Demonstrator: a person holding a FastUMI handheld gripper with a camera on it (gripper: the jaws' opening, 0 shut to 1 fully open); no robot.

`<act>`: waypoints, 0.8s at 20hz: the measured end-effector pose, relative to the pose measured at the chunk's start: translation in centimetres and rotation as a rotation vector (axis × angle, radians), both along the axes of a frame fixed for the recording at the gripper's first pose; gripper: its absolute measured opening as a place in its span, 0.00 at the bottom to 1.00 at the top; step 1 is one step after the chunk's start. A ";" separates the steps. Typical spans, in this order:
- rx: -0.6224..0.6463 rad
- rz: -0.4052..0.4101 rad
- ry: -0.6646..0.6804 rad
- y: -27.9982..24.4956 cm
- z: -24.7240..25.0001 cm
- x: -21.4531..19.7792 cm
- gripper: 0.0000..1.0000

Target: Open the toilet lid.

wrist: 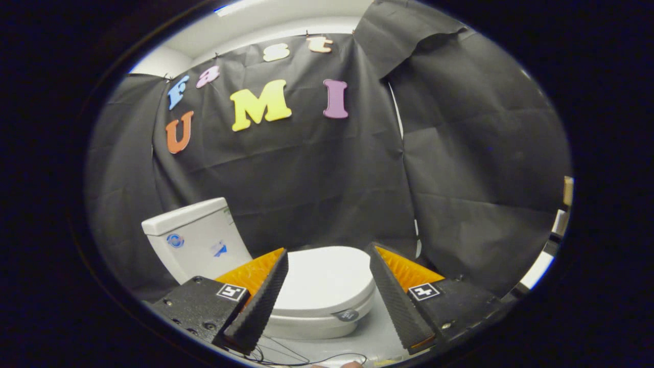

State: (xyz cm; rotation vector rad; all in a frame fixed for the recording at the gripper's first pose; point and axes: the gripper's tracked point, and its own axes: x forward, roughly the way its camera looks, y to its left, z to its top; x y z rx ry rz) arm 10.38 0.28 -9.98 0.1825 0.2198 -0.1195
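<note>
A white toilet stands ahead of me with its lid [322, 278] lying flat and closed over the bowl. Its white tank [196, 240] rises behind the lid, beyond my left finger. My gripper [327, 253] is open, its two black ribbed fingers [260, 301] spread wide with orange backing. The lid sits beyond and between the fingers, and neither finger touches it. A small dark sticker [348, 314] marks the lid's front rim near my right finger.
Black cloth [317, 174] hangs as the booth's wall behind and to the right of the toilet. A pale floor [357, 340] runs below the bowl, with thin dark cables [286, 355] lying on it close under my fingers.
</note>
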 end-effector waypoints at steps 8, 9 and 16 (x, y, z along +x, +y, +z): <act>0.104 -0.031 0.163 -1.8 -8.8 2.7 1.00; 0.138 -0.033 0.192 -1.9 -10.1 3.0 0.99; 0.379 -0.070 0.408 -2.6 -18.7 3.0 0.97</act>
